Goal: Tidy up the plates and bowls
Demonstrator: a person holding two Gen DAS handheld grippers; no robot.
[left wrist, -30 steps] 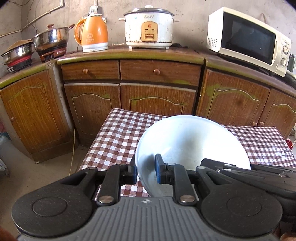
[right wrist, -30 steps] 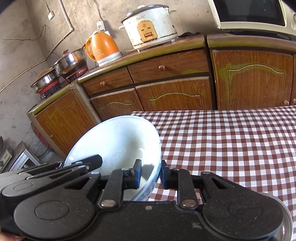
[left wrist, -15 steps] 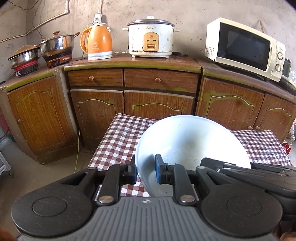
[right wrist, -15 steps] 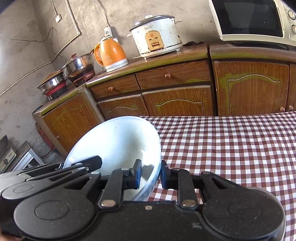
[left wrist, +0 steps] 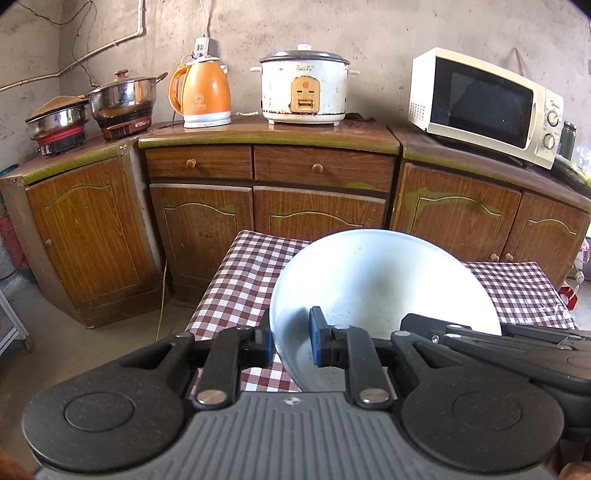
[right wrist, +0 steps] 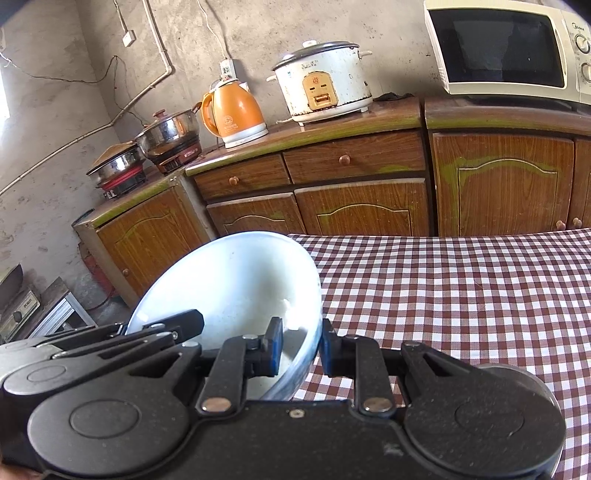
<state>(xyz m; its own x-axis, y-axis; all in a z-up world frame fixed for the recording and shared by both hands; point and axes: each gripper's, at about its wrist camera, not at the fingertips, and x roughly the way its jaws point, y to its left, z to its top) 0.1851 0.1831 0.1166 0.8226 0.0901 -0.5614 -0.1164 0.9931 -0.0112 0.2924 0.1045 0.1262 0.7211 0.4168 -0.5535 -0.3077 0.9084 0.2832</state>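
Wooden cabinets (left wrist: 207, 229) (green-edged); bare concrete wall (left wrist: 369, 29).

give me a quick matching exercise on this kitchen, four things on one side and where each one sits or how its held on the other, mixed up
Things
1. white bowl
2. orange kettle
3. microwave
4. steel pot with lid

Places or states
A. on the counter, right of the rice cooker
B. gripped at its rim by the left gripper and the right gripper, above the checked tablecloth
C. on a small burner at the counter's left end
D. between the steel pot and the rice cooker

Pairs: 1-B, 2-D, 3-A, 4-C
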